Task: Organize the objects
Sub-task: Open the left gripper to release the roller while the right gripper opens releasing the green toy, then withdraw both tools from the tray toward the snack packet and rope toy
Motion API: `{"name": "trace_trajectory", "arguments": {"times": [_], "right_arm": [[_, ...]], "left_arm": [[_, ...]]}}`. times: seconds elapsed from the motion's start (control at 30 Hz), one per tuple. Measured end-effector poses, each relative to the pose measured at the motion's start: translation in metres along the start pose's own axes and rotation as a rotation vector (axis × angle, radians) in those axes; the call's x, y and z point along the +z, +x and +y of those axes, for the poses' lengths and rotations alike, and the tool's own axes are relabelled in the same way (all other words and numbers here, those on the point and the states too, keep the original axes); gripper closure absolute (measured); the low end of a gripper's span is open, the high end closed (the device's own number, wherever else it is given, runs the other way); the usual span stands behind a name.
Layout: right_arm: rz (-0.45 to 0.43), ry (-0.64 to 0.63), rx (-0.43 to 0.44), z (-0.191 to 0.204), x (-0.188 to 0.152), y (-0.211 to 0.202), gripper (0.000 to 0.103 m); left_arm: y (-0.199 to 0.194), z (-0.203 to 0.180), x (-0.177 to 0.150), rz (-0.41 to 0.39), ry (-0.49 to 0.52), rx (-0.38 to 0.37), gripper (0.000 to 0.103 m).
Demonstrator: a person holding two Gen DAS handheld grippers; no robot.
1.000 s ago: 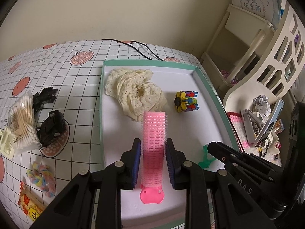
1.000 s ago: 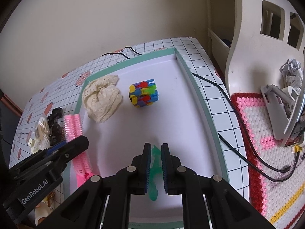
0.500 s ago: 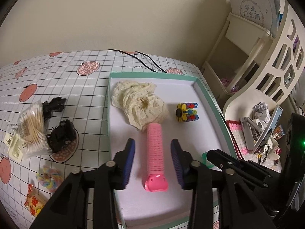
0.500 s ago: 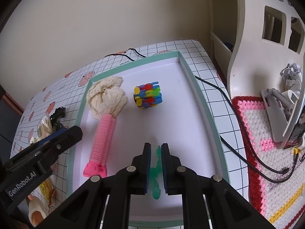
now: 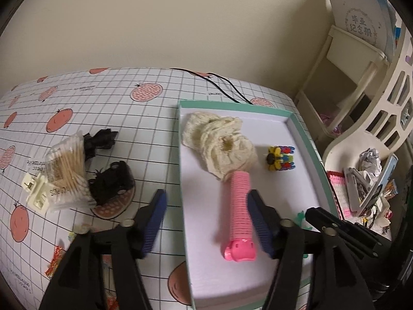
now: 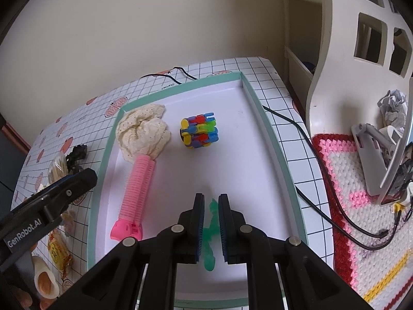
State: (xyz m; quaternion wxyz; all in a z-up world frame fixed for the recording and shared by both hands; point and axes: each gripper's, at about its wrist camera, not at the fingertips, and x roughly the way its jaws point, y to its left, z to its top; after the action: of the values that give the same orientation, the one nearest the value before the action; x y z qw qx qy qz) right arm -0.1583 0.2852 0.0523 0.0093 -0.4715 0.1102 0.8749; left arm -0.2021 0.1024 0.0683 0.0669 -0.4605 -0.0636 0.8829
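Note:
A teal-rimmed white tray holds a cream lace scrunchie, a multicoloured block toy and a pink hair roller. The roller lies flat, its tip against the scrunchie. My left gripper is wide open above the tray's left rim, and its right finger is beside the roller. My right gripper is shut on a green plastic piece over the tray's near half. The piece's tip shows in the left wrist view.
Left of the tray on the checked tablecloth lie a cotton swab pack, two black hair clips, a cream clip and a snack packet. A black cable runs over a crocheted mat. A white shelf stands at the right.
My left gripper let go of the pink roller, opened wide and drew back to the left. The roller now lies in the tray. My right gripper stays shut on the green piece.

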Motion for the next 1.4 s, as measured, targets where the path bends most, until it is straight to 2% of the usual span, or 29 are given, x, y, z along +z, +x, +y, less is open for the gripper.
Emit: {"name": "trace_trajectory", "arguments": {"times": [0.13,0.2,0.33,0.4,0.43,0.5,0.63,0.8,0.97,1.4], "right_arm": [[-0.005,0.005,-0.001,0.000,-0.001,-0.001,0.078],[-0.008,0.004,0.000,0.001,-0.001,-0.002,0.074],[-0.017,0.000,0.004,0.003,-0.002,-0.004,0.063],[-0.021,-0.009,0.006,0.005,-0.002,-0.004,0.054],[-0.023,-0.015,0.007,0.007,-0.003,-0.004,0.052],[-0.027,-0.023,0.009,0.009,-0.003,-0.004,0.041],[-0.041,-0.018,0.019,0.011,-0.003,-0.007,0.030],[-0.048,-0.022,0.031,0.011,-0.004,-0.009,0.010],[-0.060,-0.010,0.041,0.009,-0.004,-0.011,0.001],[-0.079,-0.040,0.037,0.019,-0.006,-0.016,0.000]], "left_arm": [[-0.002,0.008,-0.001,-0.007,-0.028,0.014,0.022],[-0.003,0.011,0.000,-0.014,-0.034,0.028,0.017],[-0.007,0.021,0.000,-0.031,-0.056,0.051,0.015],[-0.008,0.025,0.000,-0.036,-0.069,0.056,0.005],[-0.009,0.028,0.000,-0.041,-0.076,0.057,0.004],[-0.011,0.032,0.000,-0.046,-0.084,0.066,0.004],[-0.016,0.038,0.001,-0.064,-0.087,0.100,0.002],[-0.020,0.047,0.000,-0.073,-0.103,0.123,0.000],[-0.025,0.051,0.001,-0.084,-0.108,0.133,0.000],[-0.040,0.066,0.005,-0.117,-0.142,0.122,0.000]]}}
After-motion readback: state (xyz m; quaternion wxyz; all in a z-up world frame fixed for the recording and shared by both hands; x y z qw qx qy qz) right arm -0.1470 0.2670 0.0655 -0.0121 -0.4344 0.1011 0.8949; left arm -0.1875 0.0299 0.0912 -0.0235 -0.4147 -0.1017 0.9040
